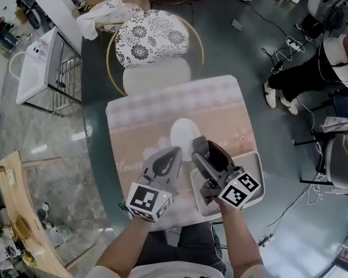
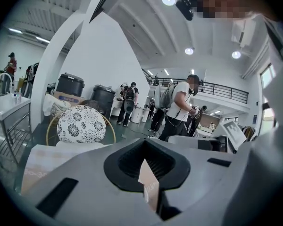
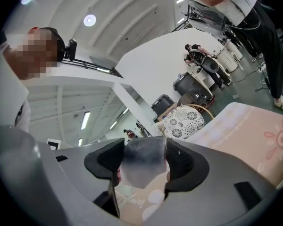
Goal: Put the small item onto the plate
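Note:
A white oval plate (image 1: 182, 133) lies on the pink tablecloth (image 1: 162, 109) in the middle of the table. My right gripper (image 1: 198, 145) hovers at the plate's near right edge, shut on a small grey item (image 3: 144, 161) that fills the gap between its black pads (image 3: 186, 161). The item is blurred, so its shape is unclear. My left gripper (image 1: 173, 152) hangs just left of it, by the plate's near edge. Its jaws are shut, with only a sliver of pink cloth (image 2: 148, 182) showing between them and nothing held.
A shallow grey tray (image 1: 254, 167) sits on the table's near right corner under my right gripper. A round chair with a black-and-white patterned cushion (image 1: 152, 38) stands behind the table. A seated person (image 1: 313, 68) is at the right and a white rack (image 1: 40, 68) at the left.

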